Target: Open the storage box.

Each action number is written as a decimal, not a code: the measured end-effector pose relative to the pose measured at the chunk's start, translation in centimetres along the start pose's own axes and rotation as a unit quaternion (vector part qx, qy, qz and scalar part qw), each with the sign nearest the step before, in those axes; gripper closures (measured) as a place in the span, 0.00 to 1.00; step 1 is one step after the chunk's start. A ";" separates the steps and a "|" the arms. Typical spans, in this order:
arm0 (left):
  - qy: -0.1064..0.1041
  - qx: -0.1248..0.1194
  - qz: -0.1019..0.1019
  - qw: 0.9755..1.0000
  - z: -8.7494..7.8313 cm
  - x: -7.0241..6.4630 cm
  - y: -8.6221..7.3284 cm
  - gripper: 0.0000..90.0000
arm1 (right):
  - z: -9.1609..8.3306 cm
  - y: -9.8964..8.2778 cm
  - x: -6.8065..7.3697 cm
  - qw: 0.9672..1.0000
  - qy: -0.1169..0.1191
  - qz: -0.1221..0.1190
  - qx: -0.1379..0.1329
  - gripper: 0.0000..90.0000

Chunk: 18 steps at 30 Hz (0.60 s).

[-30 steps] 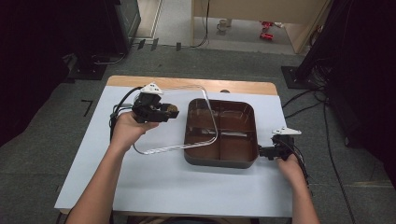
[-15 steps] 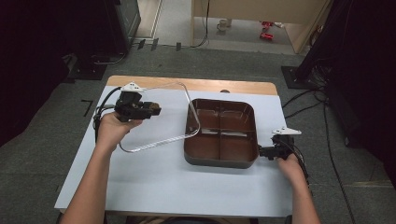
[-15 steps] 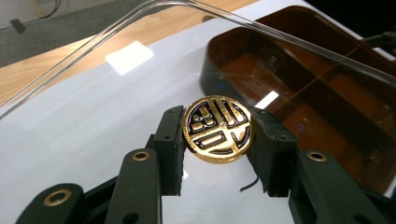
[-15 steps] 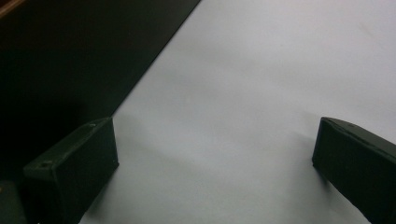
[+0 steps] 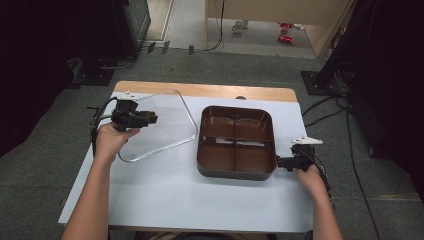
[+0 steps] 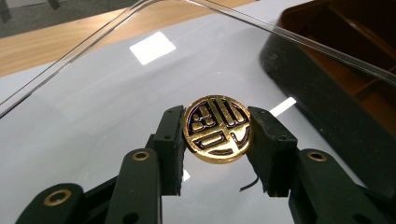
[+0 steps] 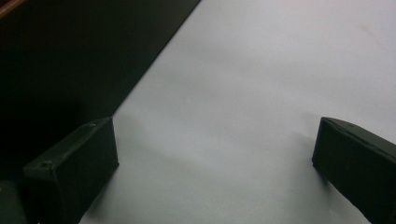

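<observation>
Since a second ago, your left hand has carried the clear plastic tray lid away from the brown box: it then leaned over the box's left edge, and now it sits to the left of it, over the pale blue table top, its right edge just beside the box wall. Whether the lid rests flat or hangs tilted I cannot tell from above. Your left gripper has gone with it, toward the table's far left corner, and its jaws stay clenched on the round gold knob with a dark stamped emblem that stands on the lid; in the left gripper view both black pads press on the knob's sides. Moving right, the dark brown square plastic box lies uncovered in the same spot as before, and you can count four compartments inside it, split by a cross of dividers. At its lower right corner your right gripper has not shifted; in the right gripper view its jaws stand wide apart with bare table between them, one pad close against the box's dark wall, so it is released and grips nothing. The count: one lid, one knob, one box, two grippers.
</observation>
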<state>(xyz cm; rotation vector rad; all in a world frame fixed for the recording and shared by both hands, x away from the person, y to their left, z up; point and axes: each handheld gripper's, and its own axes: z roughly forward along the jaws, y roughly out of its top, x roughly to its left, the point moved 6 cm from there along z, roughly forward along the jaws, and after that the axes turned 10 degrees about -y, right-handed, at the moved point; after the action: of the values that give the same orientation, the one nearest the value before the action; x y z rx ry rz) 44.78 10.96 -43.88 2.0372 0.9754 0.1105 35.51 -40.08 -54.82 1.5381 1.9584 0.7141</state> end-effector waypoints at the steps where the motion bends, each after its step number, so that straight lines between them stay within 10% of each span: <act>1: 0.004 0.002 -0.004 1.000 0.1 0.3 -0.2 0.66 | 0.0 0.0 0.0 1.000 0.000 0.000 0.000 0.00; 18: 0.043 0.035 -0.029 0.998 3.2 4.0 -3.1 0.66 | 0.0 0.0 0.0 1.000 0.000 0.000 0.000 0.00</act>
<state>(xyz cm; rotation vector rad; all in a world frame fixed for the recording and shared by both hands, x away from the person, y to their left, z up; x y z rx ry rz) 46.95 12.59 -49.21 2.0813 1.1045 0.1355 35.51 -40.08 -54.82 1.5388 1.9585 0.7143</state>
